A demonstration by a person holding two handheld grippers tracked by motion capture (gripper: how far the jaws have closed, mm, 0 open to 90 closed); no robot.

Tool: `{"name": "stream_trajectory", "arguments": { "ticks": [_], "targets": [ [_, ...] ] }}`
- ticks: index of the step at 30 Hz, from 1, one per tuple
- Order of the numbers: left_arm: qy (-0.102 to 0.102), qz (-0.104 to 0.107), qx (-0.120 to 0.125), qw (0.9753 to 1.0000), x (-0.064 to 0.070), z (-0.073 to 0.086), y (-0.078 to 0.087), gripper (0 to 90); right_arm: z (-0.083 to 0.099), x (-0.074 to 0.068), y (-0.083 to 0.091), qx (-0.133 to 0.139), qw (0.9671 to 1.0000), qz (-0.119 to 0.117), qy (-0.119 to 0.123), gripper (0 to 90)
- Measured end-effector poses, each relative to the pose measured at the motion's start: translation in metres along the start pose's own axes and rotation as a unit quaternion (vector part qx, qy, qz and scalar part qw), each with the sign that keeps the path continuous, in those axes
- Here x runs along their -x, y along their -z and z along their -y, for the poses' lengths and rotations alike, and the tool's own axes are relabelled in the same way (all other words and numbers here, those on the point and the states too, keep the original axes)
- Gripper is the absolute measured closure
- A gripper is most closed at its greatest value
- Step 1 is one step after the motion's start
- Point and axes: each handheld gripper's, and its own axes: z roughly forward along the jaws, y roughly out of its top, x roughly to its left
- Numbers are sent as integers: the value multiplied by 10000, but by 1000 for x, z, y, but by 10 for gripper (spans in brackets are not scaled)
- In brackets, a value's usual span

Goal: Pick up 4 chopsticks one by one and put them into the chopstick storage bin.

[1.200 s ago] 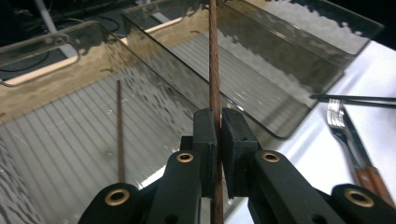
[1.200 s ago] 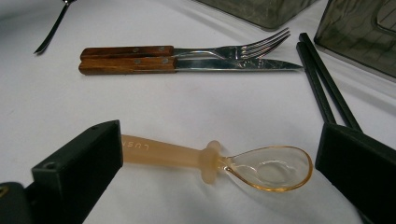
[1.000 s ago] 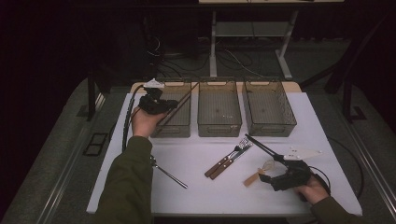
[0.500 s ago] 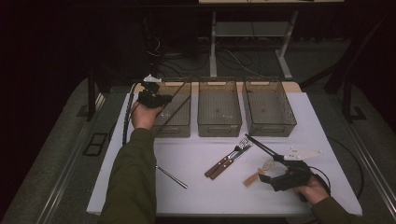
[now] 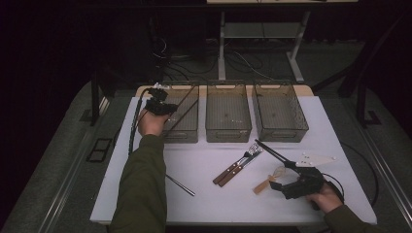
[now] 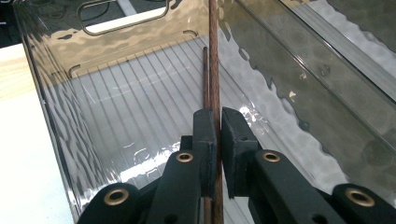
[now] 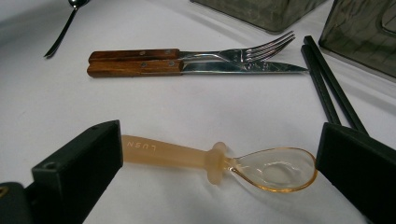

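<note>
My left gripper is held over the near-left corner of the left smoky bin, shut on a brown chopstick that slants down into it. A second brown chopstick lies on the floor of this left bin. The left gripper has its jaws pressed against the stick. My right gripper rests low at the front right, open. An amber plastic spoon lies flat on the white table between the jaws of the right gripper, touching neither.
A wooden-handled fork and knife lie side by side mid-table, with a black chopstick pair to their right and a white plastic utensil beyond. A metal spoon lies by the left sleeve. Middle bin and right bin stand behind.
The left hand reached a little farther over the left bin with the brown chopstick, then settled. The right gripper has stayed around the amber spoon.
</note>
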Motion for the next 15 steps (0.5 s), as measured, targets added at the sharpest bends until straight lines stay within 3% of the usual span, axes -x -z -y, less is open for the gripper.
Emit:
{"name": "stream_trajectory", "arguments": {
  "ticks": [2, 4, 7, 15],
  "targets": [
    [-10, 5, -96, 10000, -1, 0, -1, 838, 0, 0, 0, -2, 10000, 3, -4, 5],
    [-8, -68, -74, 9999, 0, 0, 0, 759, 0, 0, 0, -2, 10000, 5, 1, 5],
    [-75, -74, -125, 9999, 1, 0, -1, 712, 0, 0, 0, -4, 10000, -2, 12, 5],
    [-202, 75, -22, 9998, 4, 1, 2, 619, 0, 0, 0, -15, 10000, -4, 13, 5]
  ]
}}
